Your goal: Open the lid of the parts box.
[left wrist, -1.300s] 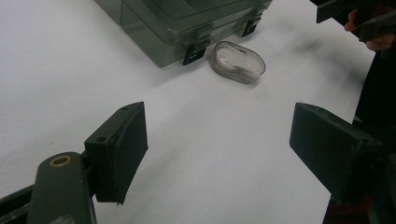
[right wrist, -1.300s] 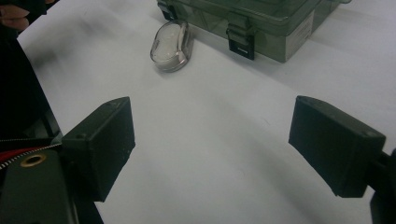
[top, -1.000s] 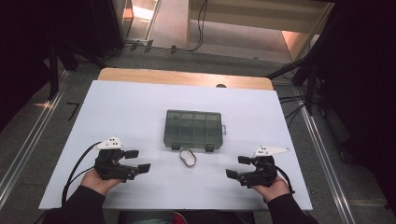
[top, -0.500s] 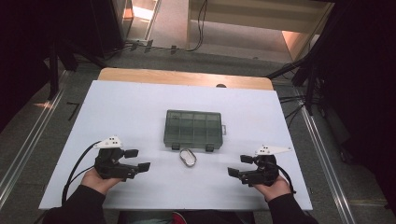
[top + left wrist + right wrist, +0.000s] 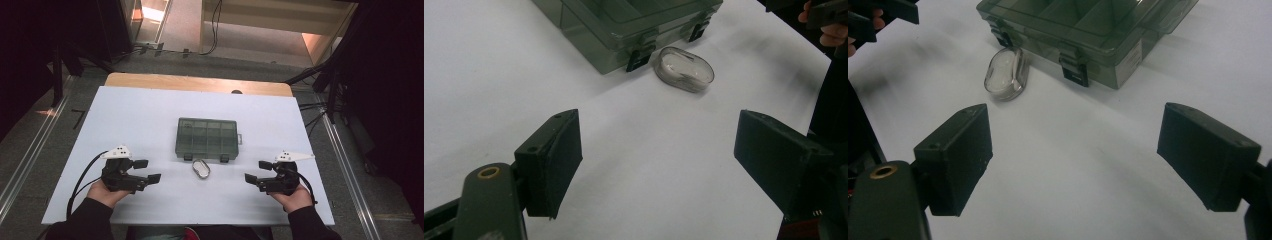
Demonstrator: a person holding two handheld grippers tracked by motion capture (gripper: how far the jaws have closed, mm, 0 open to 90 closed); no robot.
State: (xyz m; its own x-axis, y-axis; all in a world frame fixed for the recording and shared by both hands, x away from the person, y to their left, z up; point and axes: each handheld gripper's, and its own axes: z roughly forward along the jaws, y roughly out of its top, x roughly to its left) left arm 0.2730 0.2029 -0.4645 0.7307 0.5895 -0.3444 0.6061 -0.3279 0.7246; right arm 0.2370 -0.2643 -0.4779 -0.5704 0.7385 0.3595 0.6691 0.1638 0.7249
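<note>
The small oval case [image 5: 201, 169] lay on the white surface [image 5: 150, 115] between the two hands, well apart from each. The left hand-held gripper [image 5: 150, 171] and the right hand-held gripper [image 5: 256, 171] rested low at the near edge, jaws spread wide, clamped on nothing. Just beyond the case sat the closed compartment box [image 5: 207, 137], latches facing it.

My compartment box [image 5: 207, 138] at frame centre looks like smoky, translucent grey-green plastic with a glossy lid and black plastic latches. Just below it, the small oval case [image 5: 201, 169] is clear, shiny plastic. The worktop [image 5: 135, 115] is a smooth, matt white sheet, with bare wood showing along its upper edge. My left gripper [image 5: 146, 170] and right gripper [image 5: 258, 171] carry matt black pads.
</note>
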